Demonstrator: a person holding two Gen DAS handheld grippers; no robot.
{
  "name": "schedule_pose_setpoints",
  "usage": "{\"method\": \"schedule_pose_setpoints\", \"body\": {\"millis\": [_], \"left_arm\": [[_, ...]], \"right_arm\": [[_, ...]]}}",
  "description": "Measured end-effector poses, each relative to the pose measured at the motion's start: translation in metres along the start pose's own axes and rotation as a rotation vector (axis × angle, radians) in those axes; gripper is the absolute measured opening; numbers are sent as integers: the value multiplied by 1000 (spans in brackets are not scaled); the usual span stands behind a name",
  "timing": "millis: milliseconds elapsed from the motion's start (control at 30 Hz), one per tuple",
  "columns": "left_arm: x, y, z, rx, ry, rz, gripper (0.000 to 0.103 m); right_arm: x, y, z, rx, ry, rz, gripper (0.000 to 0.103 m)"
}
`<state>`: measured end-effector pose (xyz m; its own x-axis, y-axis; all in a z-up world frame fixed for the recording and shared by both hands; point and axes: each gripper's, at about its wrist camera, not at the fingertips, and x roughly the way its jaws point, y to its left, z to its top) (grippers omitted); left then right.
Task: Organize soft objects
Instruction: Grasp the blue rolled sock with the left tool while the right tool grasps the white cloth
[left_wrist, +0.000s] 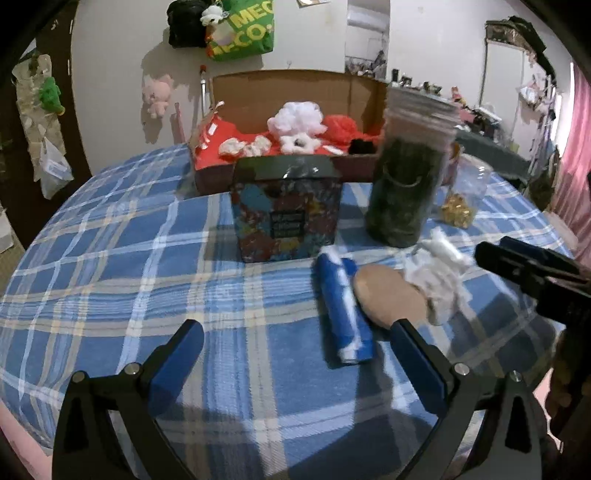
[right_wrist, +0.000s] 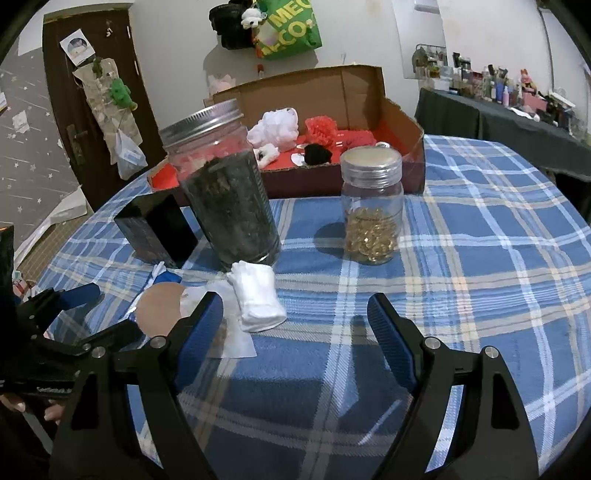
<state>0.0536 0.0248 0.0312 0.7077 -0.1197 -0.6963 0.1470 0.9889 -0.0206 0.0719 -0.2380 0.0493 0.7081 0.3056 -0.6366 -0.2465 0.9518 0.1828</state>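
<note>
Left gripper (left_wrist: 297, 341) spread | blue-white cloth roll (left_wrist: 343, 310) at 1 o'clock, lengthwise | right gripper (right_wrist: 295, 314) spread, farther

White walls (right_wrist: 369, 33) close the room behind a round table (right_wrist: 480, 229) draped in a blue plaid cloth. A dark brown door (right_wrist: 55, 92) stands at the left, beside star-patterned wallpaper (right_wrist: 22, 140). A green bag (right_wrist: 288, 29) and a black bag (left_wrist: 184, 26) hang high on the wall — a pink plush (left_wrist: 158, 94) lower down. A dark-covered side table (right_wrist: 498, 114) holds cluttered bottles; pink curtains (left_wrist: 576, 155) hang far right.
</note>
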Motion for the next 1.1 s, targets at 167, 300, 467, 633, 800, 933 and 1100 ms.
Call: {"method": "schedule_pose_setpoints", "body": {"millis": [167, 300, 467, 633, 800, 933, 1100], "left_arm": [[7, 5, 0, -1, 29, 59, 103], [7, 15, 2, 4, 22, 105, 103], [4, 22, 10, 7, 4, 87, 90], [9, 10, 15, 50, 7, 28, 80], [14, 3, 17, 75, 12, -25, 63], [18, 1, 17, 66, 31, -111, 53], [19, -4, 14, 66, 22, -163, 16]], "right_arm": [[5, -1, 1, -4, 22, -1, 80], [7, 1, 2, -23, 30, -1, 80], [15, 0, 7, -12, 52, 61, 80], [21, 2, 12, -11, 57, 90, 71], [32, 2, 13, 2, 105, 131, 43], [33, 0, 11, 10, 104, 145, 32], [29, 2, 9, -3, 94, 165, 19]]}}
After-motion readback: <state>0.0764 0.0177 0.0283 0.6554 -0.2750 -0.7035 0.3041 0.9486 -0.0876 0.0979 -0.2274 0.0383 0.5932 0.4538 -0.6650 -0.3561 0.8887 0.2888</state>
